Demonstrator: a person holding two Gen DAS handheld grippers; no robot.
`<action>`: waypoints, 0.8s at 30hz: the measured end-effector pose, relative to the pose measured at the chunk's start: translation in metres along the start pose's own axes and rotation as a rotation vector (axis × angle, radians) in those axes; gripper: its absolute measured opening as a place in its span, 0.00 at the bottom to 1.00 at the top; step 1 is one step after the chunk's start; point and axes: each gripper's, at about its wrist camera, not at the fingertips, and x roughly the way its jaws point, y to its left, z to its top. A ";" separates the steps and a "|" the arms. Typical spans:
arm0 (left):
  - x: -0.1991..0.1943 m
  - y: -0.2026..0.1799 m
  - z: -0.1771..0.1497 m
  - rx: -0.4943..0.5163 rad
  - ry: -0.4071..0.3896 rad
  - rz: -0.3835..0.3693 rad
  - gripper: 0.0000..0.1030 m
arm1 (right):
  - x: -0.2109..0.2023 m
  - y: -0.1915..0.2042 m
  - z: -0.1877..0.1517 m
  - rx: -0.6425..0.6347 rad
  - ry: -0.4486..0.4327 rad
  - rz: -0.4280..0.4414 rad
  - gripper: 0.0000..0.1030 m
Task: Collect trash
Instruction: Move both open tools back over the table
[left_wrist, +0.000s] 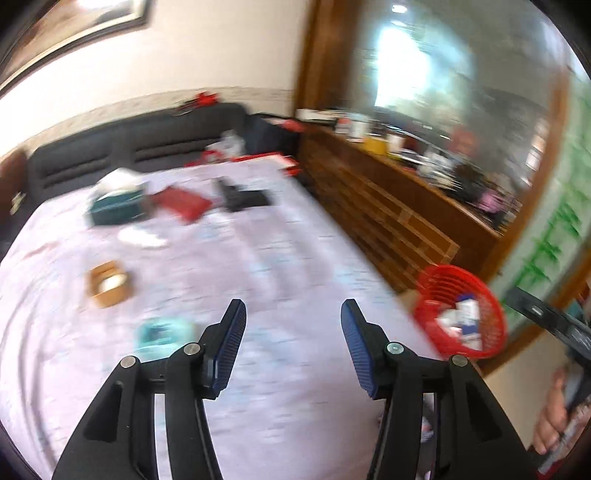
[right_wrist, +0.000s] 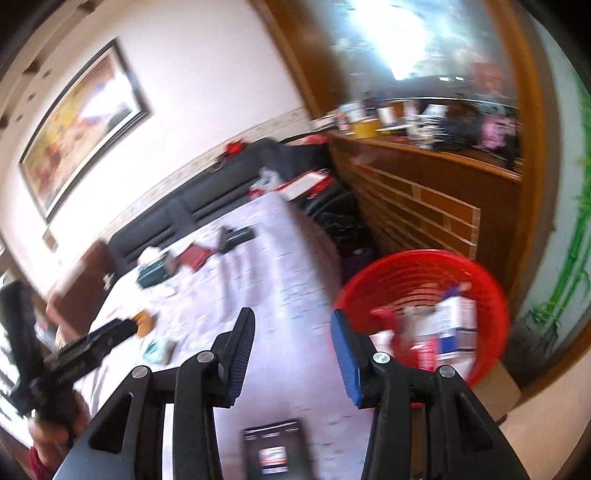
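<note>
Bright daylight, mirror (left_wrist: 443, 74) glare, heavy motion blur, fisheye-warped edges.

Ahead of my jaws the pale bedsheet (left_wrist: 280, 258) lies clear; the red slatted plastic basket (right_wrist: 424, 280) and brown wooden dresser (left_wrist: 388, 206) crowd my right.

You see a pale lilac bed sheet (left_wrist: 280, 258) with faint light-blue flecks. The basket (right_wrist: 417, 273) beside the bed is bright red with a slatted wall, and it holds white, blue and red packaging (right_wrist: 450, 328). Your fingers (left_wrist: 232, 347) carry ribbed blue pads on black frames. On the bed lie a dark teal box (left_wrist: 116, 208), a red booklet (left_wrist: 183, 201), a tan box (left_wrist: 109, 282) and a black item (left_wrist: 242, 197). The headboard (left_wrist: 140, 144) is dark grey; the cabinet (left_wrist: 388, 206) is brown wood with lighter stripes.
</note>
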 end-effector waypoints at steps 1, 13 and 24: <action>0.000 0.020 0.001 -0.030 0.004 0.022 0.50 | 0.004 0.013 -0.002 -0.018 0.010 0.014 0.45; 0.066 0.242 0.012 -0.409 0.147 0.188 0.41 | 0.097 0.131 -0.032 -0.191 0.264 0.138 0.45; 0.148 0.269 0.015 -0.419 0.275 0.229 0.16 | 0.176 0.179 -0.030 -0.263 0.378 0.163 0.45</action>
